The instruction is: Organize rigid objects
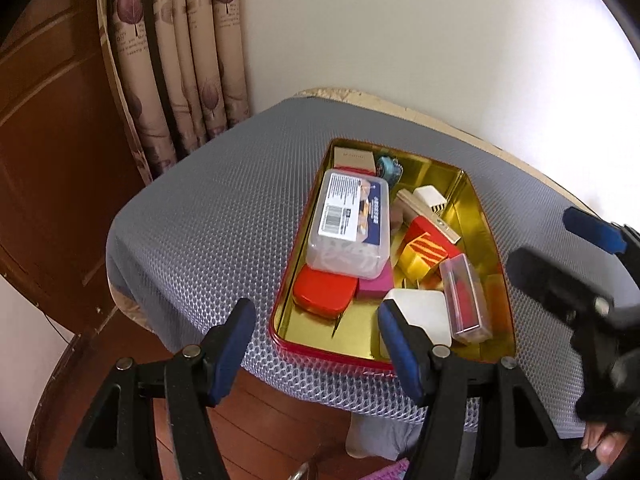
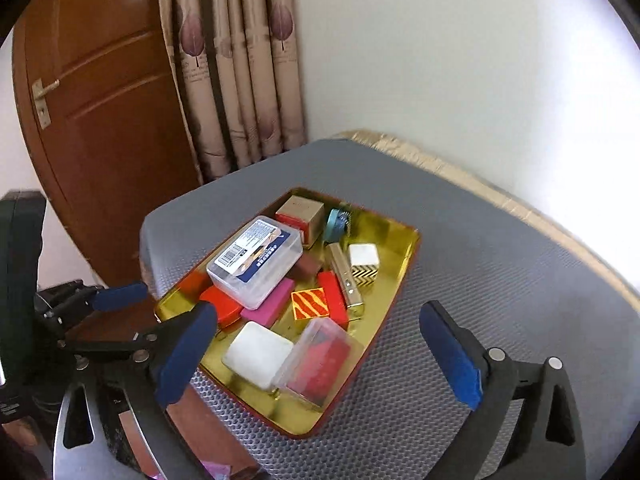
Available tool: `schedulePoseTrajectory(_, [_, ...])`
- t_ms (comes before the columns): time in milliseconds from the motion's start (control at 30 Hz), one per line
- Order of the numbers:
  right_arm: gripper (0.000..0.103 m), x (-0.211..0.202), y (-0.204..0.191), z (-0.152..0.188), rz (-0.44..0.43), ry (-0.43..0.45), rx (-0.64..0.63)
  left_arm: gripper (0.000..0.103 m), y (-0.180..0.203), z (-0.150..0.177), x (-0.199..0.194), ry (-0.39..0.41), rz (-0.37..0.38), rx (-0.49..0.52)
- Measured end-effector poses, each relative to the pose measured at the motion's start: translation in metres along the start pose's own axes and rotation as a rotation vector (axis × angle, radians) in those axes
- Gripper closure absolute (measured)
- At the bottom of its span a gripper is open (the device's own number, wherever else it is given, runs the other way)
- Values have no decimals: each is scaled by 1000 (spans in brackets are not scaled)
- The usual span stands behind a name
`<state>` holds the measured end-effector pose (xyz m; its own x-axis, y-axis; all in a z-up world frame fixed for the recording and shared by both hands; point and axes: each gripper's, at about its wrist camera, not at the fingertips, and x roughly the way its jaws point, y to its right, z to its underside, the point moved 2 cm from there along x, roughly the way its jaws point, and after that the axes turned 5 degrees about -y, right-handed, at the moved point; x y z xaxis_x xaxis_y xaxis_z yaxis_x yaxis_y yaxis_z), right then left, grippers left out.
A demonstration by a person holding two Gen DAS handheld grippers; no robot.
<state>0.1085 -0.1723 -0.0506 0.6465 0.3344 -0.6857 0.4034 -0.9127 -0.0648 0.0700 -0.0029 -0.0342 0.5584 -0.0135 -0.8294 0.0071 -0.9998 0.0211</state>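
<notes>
A red-rimmed gold tin tray (image 1: 482, 216) (image 2: 394, 240) sits on a grey mesh mat and holds several small rigid items. On top lies a clear plastic box with a barcode label (image 1: 350, 224) (image 2: 256, 260). Around it are a red tin (image 1: 324, 292), a pink block (image 2: 268, 308), a white square box (image 1: 424, 316) (image 2: 258, 354), a clear case with red contents (image 1: 466, 298) (image 2: 320, 360) and a red-and-yellow striped box (image 1: 424, 252) (image 2: 310, 304). My left gripper (image 1: 316, 346) is open and empty at the tray's near edge. My right gripper (image 2: 320, 364) is open and empty over the tray's near end.
The grey mat (image 1: 208, 216) (image 2: 500, 280) covers a small table beside a white wall. A brown door (image 2: 108, 128) and patterned curtains (image 1: 188, 60) stand behind. The right gripper (image 1: 568, 264) shows in the left wrist view, right of the tray.
</notes>
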Motion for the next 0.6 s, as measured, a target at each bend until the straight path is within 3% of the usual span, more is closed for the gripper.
schedulePoseTrajectory(367, [1,-35,-9,8,146,96,39,38,2,3,-19,116,26,-21])
schedulePoseTrajectory(500, [1,-71,-13,9,223,233,72,38,2,3,-29,166,52,-45])
schedulePoseTrajectory(600, [1,-91,-18,21,309,416,60,38,0,2,-34,180,71,-69])
